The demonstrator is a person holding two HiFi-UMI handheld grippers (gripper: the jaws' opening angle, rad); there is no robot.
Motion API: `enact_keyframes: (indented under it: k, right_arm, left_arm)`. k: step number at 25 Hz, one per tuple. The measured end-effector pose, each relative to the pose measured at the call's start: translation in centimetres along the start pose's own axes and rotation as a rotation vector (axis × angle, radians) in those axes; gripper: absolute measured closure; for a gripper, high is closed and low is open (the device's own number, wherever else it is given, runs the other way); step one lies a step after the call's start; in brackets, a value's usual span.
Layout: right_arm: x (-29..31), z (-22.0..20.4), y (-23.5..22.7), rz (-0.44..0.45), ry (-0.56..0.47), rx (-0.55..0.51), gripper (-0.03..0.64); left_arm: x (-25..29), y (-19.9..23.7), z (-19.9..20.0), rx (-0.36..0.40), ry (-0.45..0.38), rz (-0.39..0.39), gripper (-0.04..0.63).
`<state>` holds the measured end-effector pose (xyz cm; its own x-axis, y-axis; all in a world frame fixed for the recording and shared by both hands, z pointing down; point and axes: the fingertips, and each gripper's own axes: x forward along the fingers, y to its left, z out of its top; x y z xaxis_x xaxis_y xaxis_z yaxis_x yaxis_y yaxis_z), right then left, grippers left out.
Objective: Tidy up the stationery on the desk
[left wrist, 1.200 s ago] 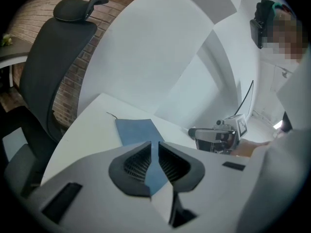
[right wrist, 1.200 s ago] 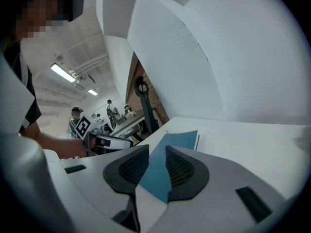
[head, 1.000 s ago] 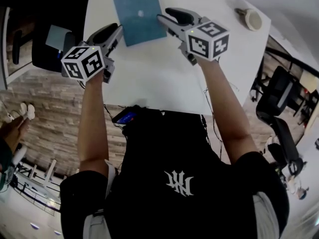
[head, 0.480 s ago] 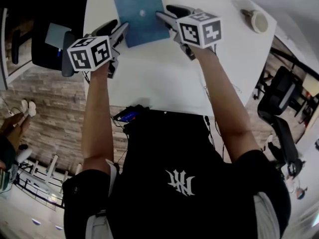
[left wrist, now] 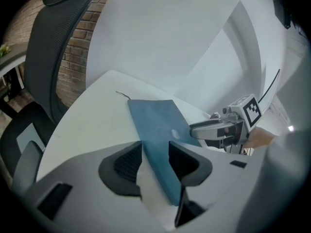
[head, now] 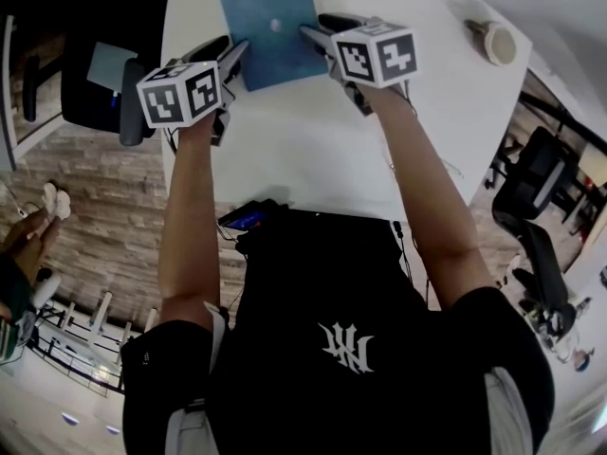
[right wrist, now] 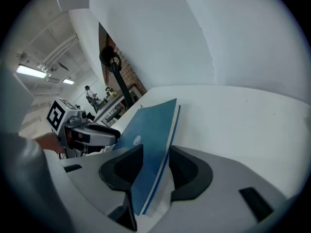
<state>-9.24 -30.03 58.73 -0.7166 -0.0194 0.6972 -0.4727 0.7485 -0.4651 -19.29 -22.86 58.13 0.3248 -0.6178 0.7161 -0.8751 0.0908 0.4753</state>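
The left tongs (head: 236,51) and right tongs (head: 309,34) hide parts of the notebook (head: 266,8); the tiny round object (head: 500,42) is unidentifiable.

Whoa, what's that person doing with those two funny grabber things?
A person holds a tool in each hand over a white desk. The left tool and right tool are at opposite sides of a blue notebook lying flat there, its edge between each pair of jaws. The jaws have just been opening wide, the left then closing slightly; neither pinches the notebook yet.

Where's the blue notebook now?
Head view: blue notebook on the far part of the white desk, near corners between the jaws of the left gripper, just easing closed, and right gripper, just opened wide.
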Motion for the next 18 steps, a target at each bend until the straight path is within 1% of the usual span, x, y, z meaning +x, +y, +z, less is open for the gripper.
enact_keyframes:
  k: [4, 10, 14, 18]
  right_arm:
    - [0.1, -0.02, 0.05, -0.012, 0.006, -0.007, 0.433]
    - [0.21, -0.19, -0.13, -0.036, 0.009, -0.019, 0.446]
    - [0.18, -0.2, -0.29, -0.049, 0.004, -0.018, 0.47]
    - [0.17, -0.21, -0.32, -0.058, 0.001, -0.023, 0.483]
  left_arm:
    - [0.2, -0.06, -0.05, -0.023, 0.004, -0.002, 0.424]
    - [0.45, 0.33, -0.34, -0.016, 0.016, 0.024, 0.448]
    - [0.48, 0.33, -0.3, -0.008, 0.016, 0.03, 0.448]
    - [0.53, 0.63, -0.21, -0.002, 0.017, 0.052, 0.478]
